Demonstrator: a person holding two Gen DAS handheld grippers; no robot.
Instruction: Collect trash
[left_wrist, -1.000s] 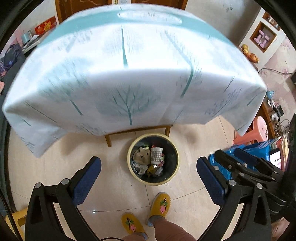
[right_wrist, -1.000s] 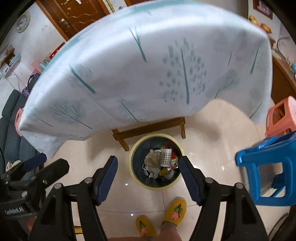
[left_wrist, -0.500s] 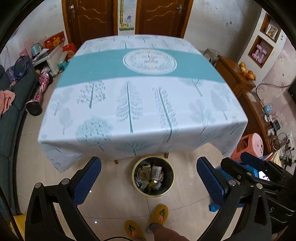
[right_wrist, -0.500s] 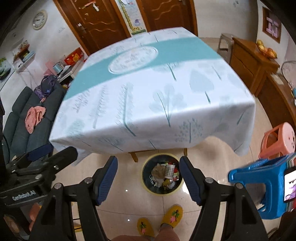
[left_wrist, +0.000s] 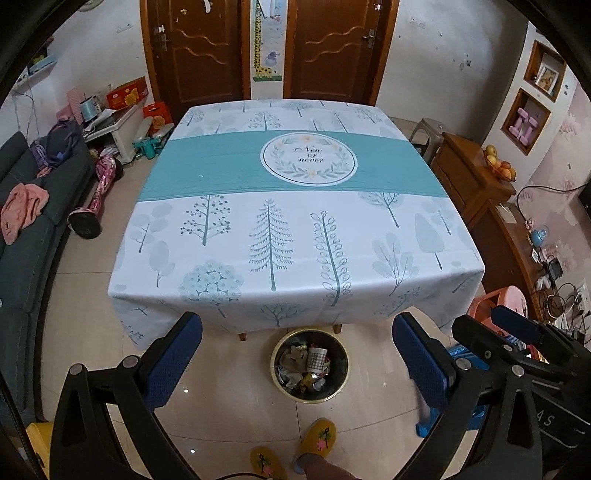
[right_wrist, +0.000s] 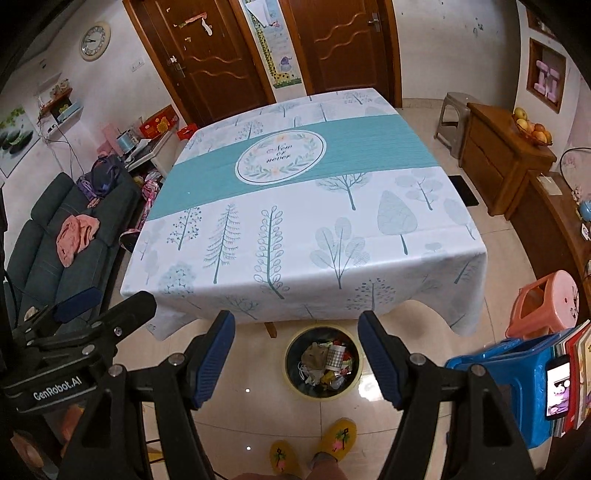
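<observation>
A round yellow-rimmed trash bin (left_wrist: 277, 380) stands on the floor at the table's near edge, holding crumpled paper, a checked paper cup (left_wrist: 316, 359) and other trash. It also shows in the right wrist view (right_wrist: 291, 380). My left gripper (left_wrist: 297, 360) is open and empty, held high above the bin. My right gripper (right_wrist: 296, 354) is open and empty too, beside it. The table (left_wrist: 295, 229) carries a white and teal tree-print cloth with nothing on it.
A blue plastic stool (right_wrist: 517, 380) and a pink stool (right_wrist: 546, 299) stand to the right. A dark sofa (right_wrist: 55, 251) is at the left, a wooden cabinet (right_wrist: 502, 166) at the right. My yellow slippers (right_wrist: 336, 439) are on the tiled floor below.
Both grippers have risen and pulled back from just above the bin. The whole tabletop has come into view and the bin looks smaller. Both grippers stay open.
</observation>
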